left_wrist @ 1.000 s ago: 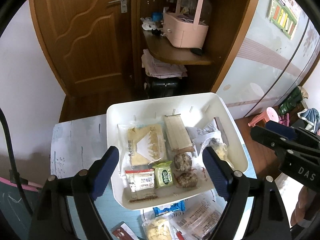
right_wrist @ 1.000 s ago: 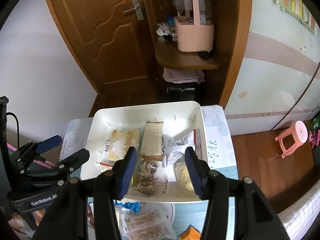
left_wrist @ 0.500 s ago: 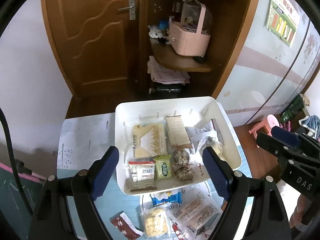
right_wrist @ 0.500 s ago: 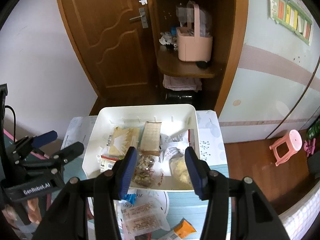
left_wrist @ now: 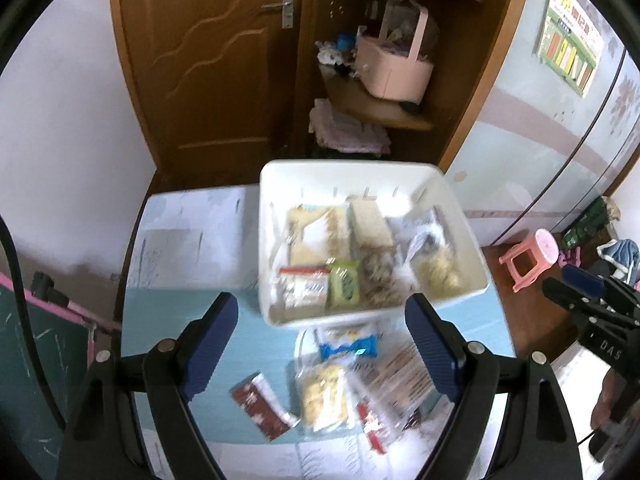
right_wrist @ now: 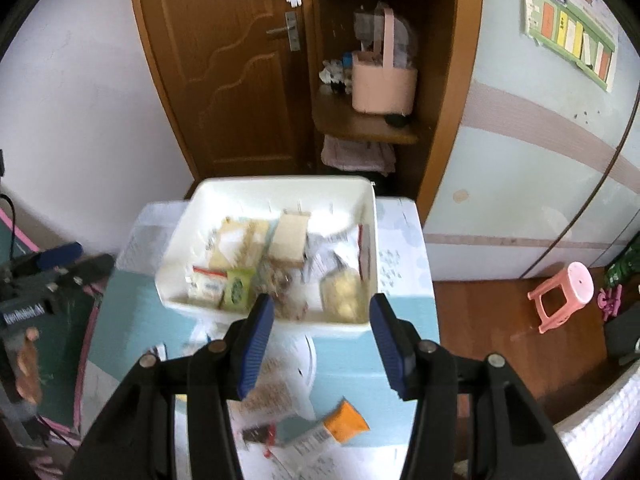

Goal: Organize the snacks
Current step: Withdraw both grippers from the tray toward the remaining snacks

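Note:
A white bin (left_wrist: pixel 472 236) stands on the light blue table (left_wrist: pixel 256 344), holding several snack packets, among them a green packet (left_wrist: pixel 345 283) and a tan box (left_wrist: pixel 370 222). Loose snacks lie in front of it: a blue-and-white packet (left_wrist: pixel 347 345), a yellow biscuit bag (left_wrist: pixel 323 394), a brown-red packet (left_wrist: pixel 262 406). My left gripper (left_wrist: pixel 322 354) is open and empty above these. The bin (right_wrist: pixel 370 216) also shows in the right wrist view. My right gripper (right_wrist: pixel 322 348) is open and empty above the table, near an orange-tipped packet (right_wrist: pixel 324 428).
A wooden door (left_wrist: pixel 208 60) and a corner shelf with a pink basket (left_wrist: pixel 394 66) stand behind the table. A pink stool (left_wrist: pixel 534 256) is on the floor to the right. A green board (left_wrist: pixel 36 352) leans at the left.
Both grippers have pulled back and up from the bin. More of the table and the loose snacks in front of the bin has come into view. Both stay open and empty.

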Action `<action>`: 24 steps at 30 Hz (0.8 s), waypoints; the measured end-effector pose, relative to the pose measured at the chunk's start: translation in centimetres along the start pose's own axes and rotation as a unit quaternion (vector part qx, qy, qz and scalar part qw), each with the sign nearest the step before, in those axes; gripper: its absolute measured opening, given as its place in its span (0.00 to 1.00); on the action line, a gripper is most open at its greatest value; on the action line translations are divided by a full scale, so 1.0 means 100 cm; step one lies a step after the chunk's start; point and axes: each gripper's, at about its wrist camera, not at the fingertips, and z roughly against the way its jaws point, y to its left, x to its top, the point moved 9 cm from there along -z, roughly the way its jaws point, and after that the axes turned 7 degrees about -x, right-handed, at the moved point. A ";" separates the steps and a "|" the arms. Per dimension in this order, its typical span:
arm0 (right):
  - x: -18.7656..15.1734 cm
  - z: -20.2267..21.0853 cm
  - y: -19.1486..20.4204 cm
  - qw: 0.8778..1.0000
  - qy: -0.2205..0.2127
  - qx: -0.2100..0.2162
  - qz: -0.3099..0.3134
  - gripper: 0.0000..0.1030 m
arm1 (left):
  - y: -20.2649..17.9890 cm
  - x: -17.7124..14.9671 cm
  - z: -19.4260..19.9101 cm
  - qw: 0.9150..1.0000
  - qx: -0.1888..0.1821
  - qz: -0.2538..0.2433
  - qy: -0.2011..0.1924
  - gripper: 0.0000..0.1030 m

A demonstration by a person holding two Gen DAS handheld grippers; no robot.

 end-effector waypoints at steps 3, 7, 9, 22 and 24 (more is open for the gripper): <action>-0.023 -0.009 -0.006 1.000 0.022 -0.004 0.002 0.49 | 0.018 -0.025 -0.007 1.000 0.014 0.007 0.020 0.82; -0.059 -0.027 -0.016 0.998 0.056 -0.010 -0.004 0.49 | 0.047 -0.058 -0.023 0.998 0.035 0.029 0.048 0.82; -0.080 -0.038 -0.018 0.997 0.079 -0.003 -0.016 0.49 | 0.059 -0.075 -0.032 0.996 0.041 0.043 0.063 0.82; -0.184 -0.110 -0.011 0.971 0.216 0.006 -0.106 0.49 | 0.109 -0.164 -0.113 0.975 0.069 0.132 0.164 0.82; -0.195 -0.120 -0.010 0.964 0.233 0.007 -0.128 0.49 | 0.113 -0.169 -0.122 0.972 0.072 0.143 0.171 0.82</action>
